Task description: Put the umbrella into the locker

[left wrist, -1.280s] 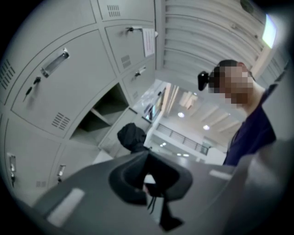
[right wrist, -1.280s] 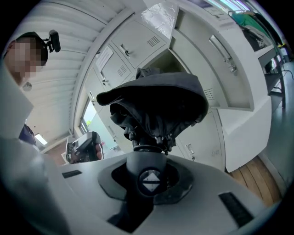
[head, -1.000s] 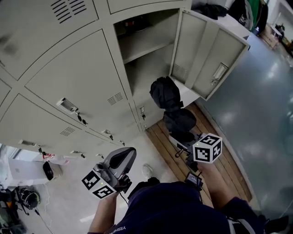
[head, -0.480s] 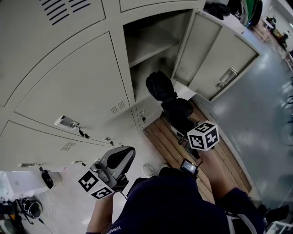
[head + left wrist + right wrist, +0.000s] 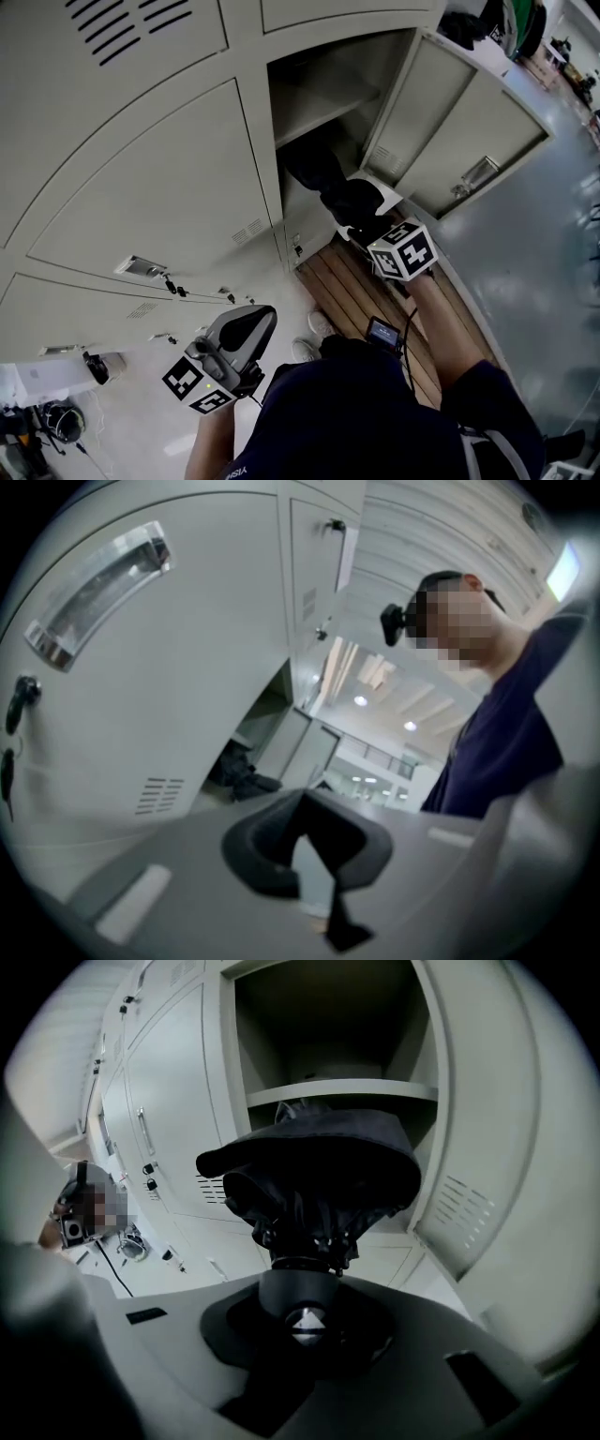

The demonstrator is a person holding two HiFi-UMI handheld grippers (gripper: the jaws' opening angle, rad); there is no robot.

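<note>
Before an open locker [image 5: 323,89], wooden slat floor [image 5: 342,286] below, right gripper [image 5: 304,1309] grasping umbrella [image 5: 319,1171], left gripper [image 5: 307,829] clenched empty.

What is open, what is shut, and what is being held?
Locker, its door swung open.
Neighbouring locker door, shut.
Umbrella, folded, at the locker's mouth.
Right gripper, shut on the umbrella's handle.
Left gripper, shut, holding nothing.

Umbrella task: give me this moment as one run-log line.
right gripper: shut on umbrella | umbrella: folded, front end inside open locker below shelf | left gripper: shut, empty
</note>
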